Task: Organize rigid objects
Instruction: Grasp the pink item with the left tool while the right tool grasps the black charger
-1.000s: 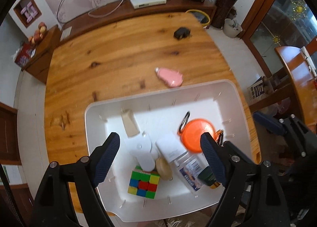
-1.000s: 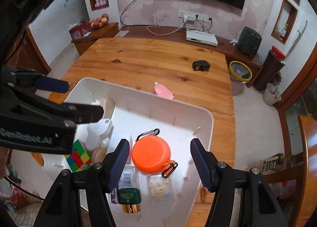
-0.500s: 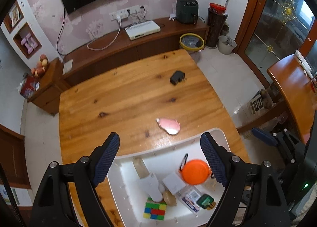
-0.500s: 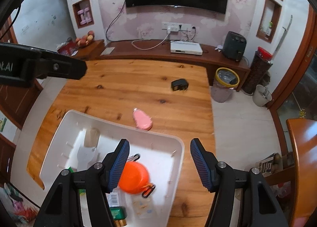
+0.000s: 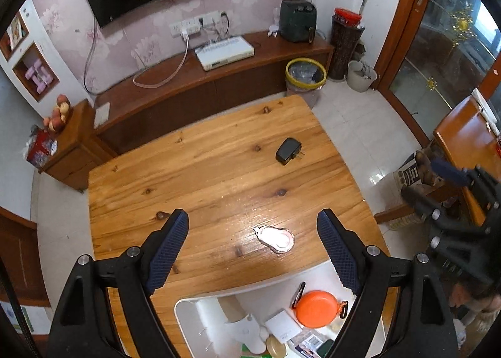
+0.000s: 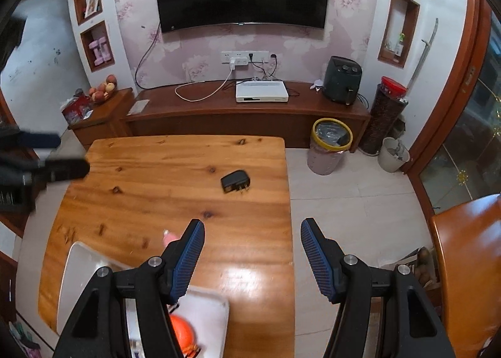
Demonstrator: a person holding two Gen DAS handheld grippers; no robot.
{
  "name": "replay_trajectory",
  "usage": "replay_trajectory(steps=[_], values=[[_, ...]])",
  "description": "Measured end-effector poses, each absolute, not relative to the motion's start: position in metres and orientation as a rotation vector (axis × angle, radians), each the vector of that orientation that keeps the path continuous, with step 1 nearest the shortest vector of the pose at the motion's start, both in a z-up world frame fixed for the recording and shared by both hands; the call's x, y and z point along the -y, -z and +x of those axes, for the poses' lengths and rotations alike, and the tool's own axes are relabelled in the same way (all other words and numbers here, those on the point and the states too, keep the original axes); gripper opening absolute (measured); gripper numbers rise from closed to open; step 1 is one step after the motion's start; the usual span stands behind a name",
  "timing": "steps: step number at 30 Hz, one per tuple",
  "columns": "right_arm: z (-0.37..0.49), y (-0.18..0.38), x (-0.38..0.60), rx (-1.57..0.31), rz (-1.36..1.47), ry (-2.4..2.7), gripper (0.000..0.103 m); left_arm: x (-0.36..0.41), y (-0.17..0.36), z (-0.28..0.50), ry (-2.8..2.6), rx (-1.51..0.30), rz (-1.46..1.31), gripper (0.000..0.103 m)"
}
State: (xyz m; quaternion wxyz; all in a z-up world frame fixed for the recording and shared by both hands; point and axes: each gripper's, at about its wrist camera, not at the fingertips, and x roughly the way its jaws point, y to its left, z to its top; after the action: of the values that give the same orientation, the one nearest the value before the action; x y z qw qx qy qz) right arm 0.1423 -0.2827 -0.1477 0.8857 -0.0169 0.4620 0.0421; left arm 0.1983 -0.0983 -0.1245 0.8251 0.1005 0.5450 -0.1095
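A pink flat object lies on the wooden table, between my left gripper's open fingers; its tip shows in the right wrist view. A black plug adapter lies farther back, also in the right wrist view. The white bin at the near edge holds an orange round case, a white card, a bottle and other items. My left gripper is open and empty, high above the table. My right gripper is open and empty over the table's right edge.
A TV cabinet with a white box stands behind the table. A yellow-rimmed waste bin sits on the floor to the right. A wooden chair is at the far right. The bin's rim shows in the right wrist view.
Both grippers have risen and pulled back from the bin. The view now takes in the whole table and room. Both stay open and empty.
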Motion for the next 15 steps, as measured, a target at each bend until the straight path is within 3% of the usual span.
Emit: replay_trajectory(steps=[10,15], values=[[0.225,0.196,0.267,-1.053,-0.060,-0.093,0.065,0.109,0.228,0.222,0.337,-1.394,0.362,0.086],[0.265,0.239,0.264,-1.166,-0.003,-0.115,0.065,0.100,0.278,0.234,0.285,-1.574,0.202,0.086]])
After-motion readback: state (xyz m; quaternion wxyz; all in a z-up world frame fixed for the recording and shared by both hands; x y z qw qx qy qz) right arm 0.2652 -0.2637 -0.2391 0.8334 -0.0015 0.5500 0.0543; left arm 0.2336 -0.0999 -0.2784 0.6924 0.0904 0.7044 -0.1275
